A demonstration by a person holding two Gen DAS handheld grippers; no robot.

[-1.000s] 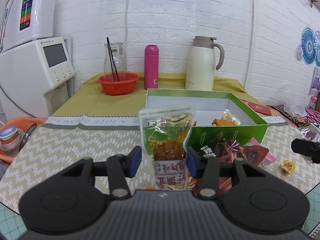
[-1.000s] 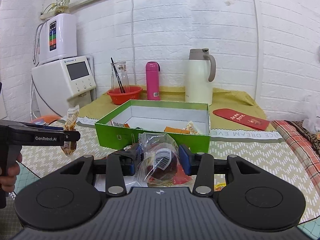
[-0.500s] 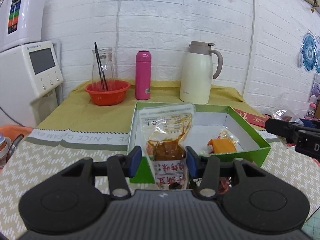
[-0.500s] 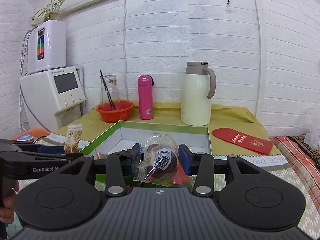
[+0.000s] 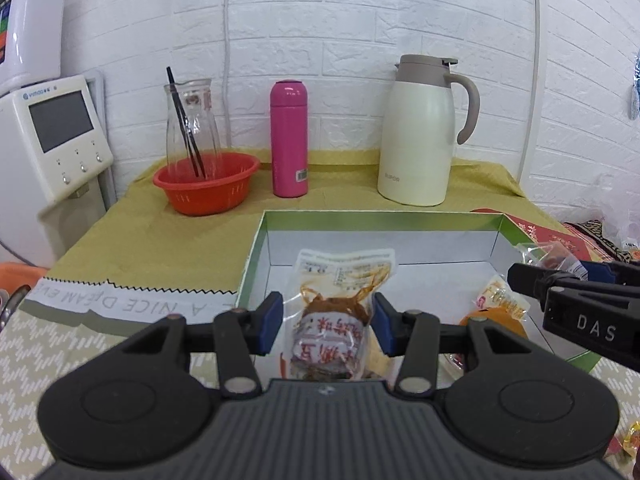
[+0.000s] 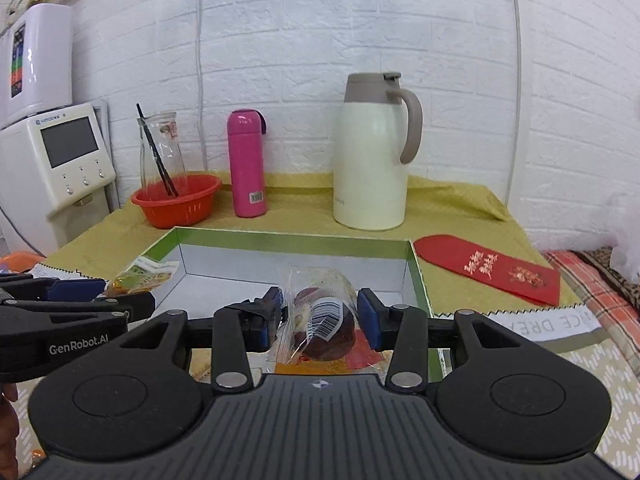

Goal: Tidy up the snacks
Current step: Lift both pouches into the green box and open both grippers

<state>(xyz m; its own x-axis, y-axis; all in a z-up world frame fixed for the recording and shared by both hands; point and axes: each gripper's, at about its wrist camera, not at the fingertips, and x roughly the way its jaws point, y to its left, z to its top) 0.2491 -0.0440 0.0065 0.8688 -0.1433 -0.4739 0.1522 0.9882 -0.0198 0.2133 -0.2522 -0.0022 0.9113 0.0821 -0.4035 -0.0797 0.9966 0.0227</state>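
Snacks are soft, light, slippery bags: left gripper point(image 5: 327, 326) pinches a sauce pouch point(image 5: 335, 312) & right gripper point(image 6: 320, 320) a clear bag point(image 6: 320, 316) at mid, both over the green box point(image 6: 416, 276).

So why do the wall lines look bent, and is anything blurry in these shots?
Left wrist view: fisheye lens bows the brick wall at the edges; the pouch in the left claw looks slightly soft. Right wrist view: same bowing; light glares off the clear packet in the right claw.
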